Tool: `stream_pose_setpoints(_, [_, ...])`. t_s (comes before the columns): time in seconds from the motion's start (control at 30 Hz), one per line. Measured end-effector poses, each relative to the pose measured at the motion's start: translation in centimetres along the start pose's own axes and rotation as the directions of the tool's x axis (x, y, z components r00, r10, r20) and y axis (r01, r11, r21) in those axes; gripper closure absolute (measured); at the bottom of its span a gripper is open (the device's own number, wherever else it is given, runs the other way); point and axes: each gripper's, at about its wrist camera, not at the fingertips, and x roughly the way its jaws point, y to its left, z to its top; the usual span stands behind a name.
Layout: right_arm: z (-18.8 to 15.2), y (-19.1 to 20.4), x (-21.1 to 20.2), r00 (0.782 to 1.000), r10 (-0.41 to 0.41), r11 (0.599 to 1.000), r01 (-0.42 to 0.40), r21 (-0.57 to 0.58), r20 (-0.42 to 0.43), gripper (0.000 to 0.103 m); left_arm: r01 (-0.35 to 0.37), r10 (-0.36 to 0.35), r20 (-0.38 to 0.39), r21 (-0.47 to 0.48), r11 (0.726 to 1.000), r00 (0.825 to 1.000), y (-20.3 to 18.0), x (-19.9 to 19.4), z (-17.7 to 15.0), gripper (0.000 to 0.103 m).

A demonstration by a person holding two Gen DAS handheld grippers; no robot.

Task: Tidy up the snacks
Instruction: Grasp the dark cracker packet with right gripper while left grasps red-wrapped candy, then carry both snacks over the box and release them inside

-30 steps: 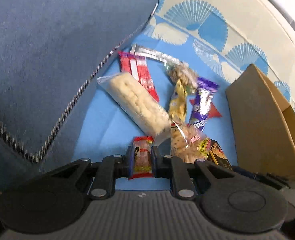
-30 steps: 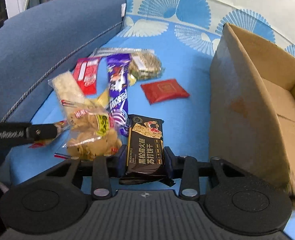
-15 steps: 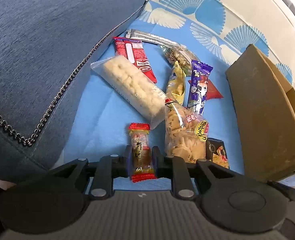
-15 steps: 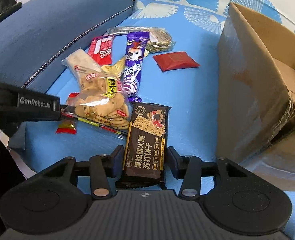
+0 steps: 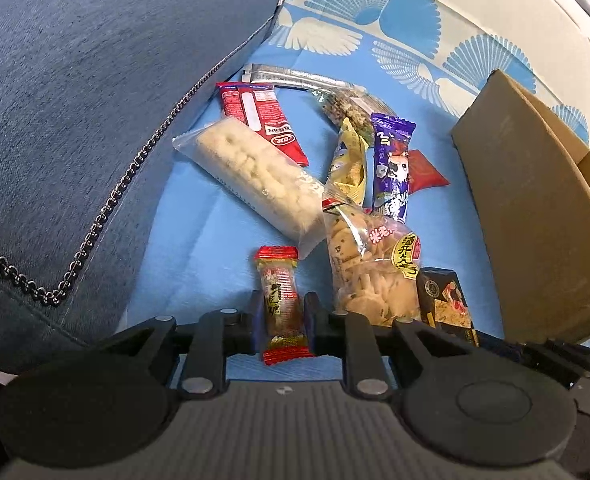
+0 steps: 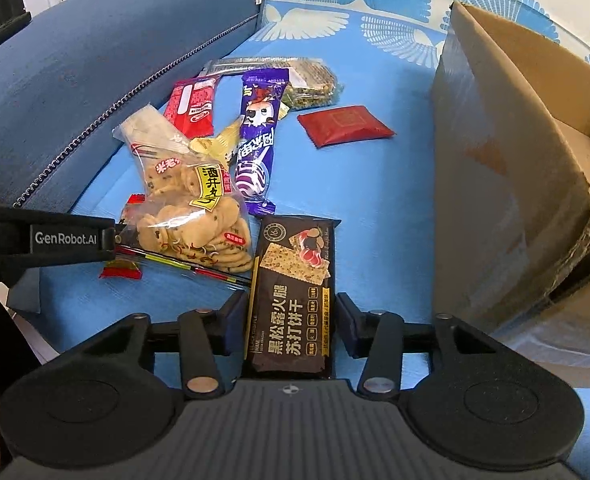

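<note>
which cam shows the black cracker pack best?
Right wrist: the black cracker pack lies full-length between that claw's fingers, label readable. Left wrist shows only its upper part at the lower right, behind the cookie bag.

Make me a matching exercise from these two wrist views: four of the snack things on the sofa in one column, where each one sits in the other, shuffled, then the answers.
Things
1. black cracker pack
2. small red-ended snack bar
3. flat red packet
4. cardboard box

Places
A. between the left gripper's jaws
B. lying alone on the blue cover, beside the purple wrapper
C. standing at the right, open
D. between the right gripper's jaws

Pairs: 1-D, 2-A, 3-B, 4-C
</note>
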Motion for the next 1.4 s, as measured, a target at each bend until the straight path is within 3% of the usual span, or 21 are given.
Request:
stream_pose_setpoints(0.27, [-0.1, 0.3, -0.3, 1.0, -0.017, 1.0, 0.018, -0.01, 0.021, 0.062, -0.007, 0.007, 0.005, 0.003, 1.0, 1.0, 0.0, -0.1, 0.1, 0.084])
stream_pose_setpoints(0.5, [1.2, 0.4, -3.0, 0.99, -0.04, 0.998, 0.046, -0.041, 0.132, 0.062, 0.038, -0.036, 0.06, -0.036, 0.999, 0.998, 0.5, -1.6, 0.3, 0.086])
stream_pose_setpoints(0.8, [4.0, -1.1, -9.5, 0.956, -0.022, 0.996, 0.048, -0.08, 0.294, 0.062, 0.135, -0.127, 0.15, -0.041, 0.99, 0.981, -0.8, -5.2, 1.3, 0.086])
stream_pose_setpoints(0.93, [6.2, -4.2, -13.5, 0.915, 0.005, 0.994, 0.04, -0.103, 0.405, 0.062, 0.181, -0.173, 0.175, -0.029, 0.983, 0.969, -2.2, -6.7, 2.0, 0.086])
stream_pose_setpoints(1.03, [7.1, -7.6, -15.0, 0.887, -0.024, 0.994, 0.07, -0.083, 0.462, 0.062, 0.212, -0.205, 0.192, -0.017, 0.977, 0.96, -3.3, -7.7, 2.2, 0.086])
stream_pose_setpoints(1.13, [6.6, -10.7, -14.9, 0.869, -0.078, 0.996, 0.093, -0.006, 0.488, 0.062, 0.238, -0.231, 0.19, -0.015, 0.971, 0.954, -4.2, -8.2, 2.3, 0.086])
stream_pose_setpoints(1.23, [5.8, -13.2, -13.9, 0.882, -0.127, 0.991, 0.092, 0.099, 0.455, 0.062, 0.257, -0.251, 0.185, -0.006, 0.966, 0.95, -5.3, -8.3, 2.5, 0.086])
stream_pose_setpoints(1.33, [5.6, -14.2, -14.4, 0.859, -0.157, 0.986, 0.11, 0.124, 0.486, 0.062, 0.284, -0.279, 0.186, 0.001, 0.959, 0.942, -6.5, -8.4, 2.7, 0.086])
stream_pose_setpoints(1.4, [5.3, -14.8, -14.4, 0.857, -0.17, 0.984, 0.118, 0.136, 0.487, 0.062, 0.294, -0.291, 0.191, 0.011, 0.956, 0.938, -7.4, -8.3, 2.9, 0.086])
